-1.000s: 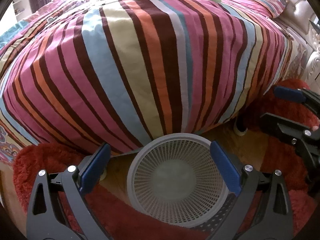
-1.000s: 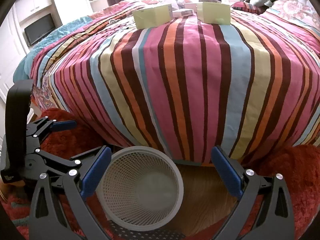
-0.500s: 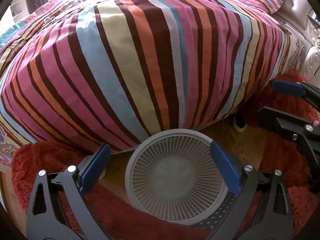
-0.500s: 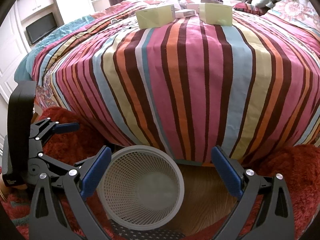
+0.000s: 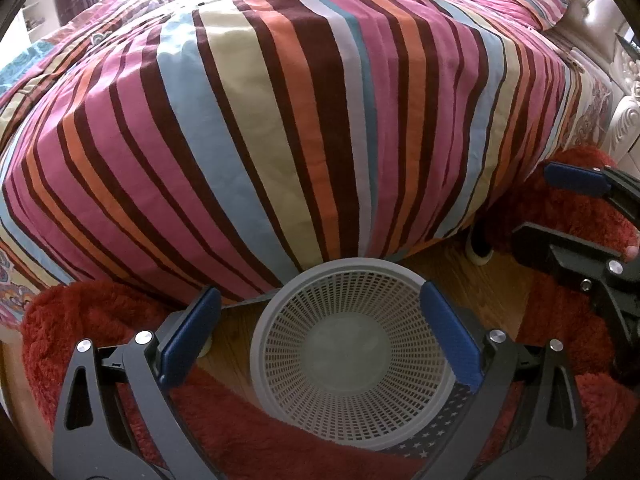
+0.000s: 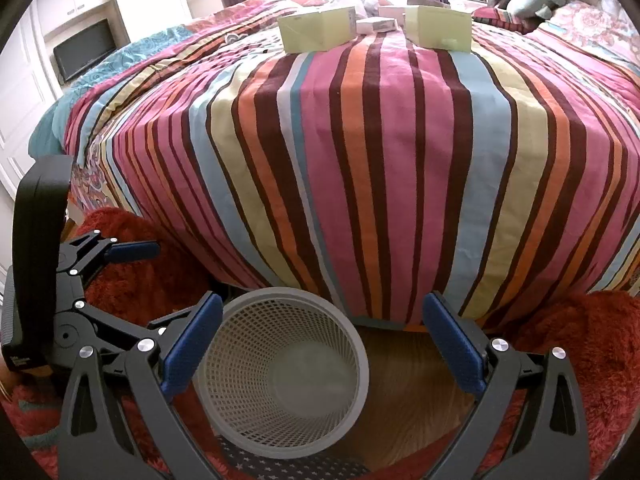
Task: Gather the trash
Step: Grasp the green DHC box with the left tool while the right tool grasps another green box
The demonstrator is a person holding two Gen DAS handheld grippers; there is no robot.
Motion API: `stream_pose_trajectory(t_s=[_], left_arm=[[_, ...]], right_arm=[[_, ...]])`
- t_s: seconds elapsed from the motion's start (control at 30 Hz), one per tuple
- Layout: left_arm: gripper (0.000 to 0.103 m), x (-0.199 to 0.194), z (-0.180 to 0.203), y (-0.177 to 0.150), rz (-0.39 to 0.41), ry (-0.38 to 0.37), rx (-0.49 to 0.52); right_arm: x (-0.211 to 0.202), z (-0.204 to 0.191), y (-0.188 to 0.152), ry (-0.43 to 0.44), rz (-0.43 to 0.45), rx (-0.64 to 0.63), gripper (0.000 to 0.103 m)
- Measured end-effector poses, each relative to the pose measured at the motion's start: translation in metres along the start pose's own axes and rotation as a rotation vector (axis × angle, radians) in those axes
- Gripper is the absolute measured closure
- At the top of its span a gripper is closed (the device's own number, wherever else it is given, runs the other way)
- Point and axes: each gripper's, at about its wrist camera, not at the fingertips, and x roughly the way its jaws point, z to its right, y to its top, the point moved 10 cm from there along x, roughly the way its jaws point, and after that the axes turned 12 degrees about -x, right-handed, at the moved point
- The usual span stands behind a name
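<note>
Drifted slightly nearer the striped quilted bed since a second ago. Left wrist view: left tongs spread wide, empty, over white mesh plastic wastebasket at lower centre. Right wrist view: right tongs spread, empty; wastebasket lower left of centre; pale green cardboard boxes at top.

The right gripper hangs with its jaws spread wide and nothing between them. Below the jaws, toward the left one, a white mesh basket stands empty on the wood floor. Beyond the jaws rises a striped bed, with two pale green boxes on its far top. Left of the jaws hangs the left gripper.
</note>
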Motion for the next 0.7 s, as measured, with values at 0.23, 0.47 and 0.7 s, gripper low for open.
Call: stream_pose_trajectory(t_s=[0.23, 0.47, 0.7], left_arm=[[0.007, -0.001, 0.002, 0.0, 0.002, 0.002, -0.001], [0.007, -0.052, 0.003, 0.062, 0.246, 0.014, 0.004], [0.007, -0.058, 0.025, 0.208, 0.426, -0.037, -0.054]], right_arm=[[-0.001, 0.0, 0.0, -0.003, 0.003, 0.0, 0.007], [-0.043, 0.037, 0.05, -0.113, 0.213, -0.008, 0.007], [-0.035, 0.108, 0.154, -0.258, 0.322, -0.039, 0.007]])
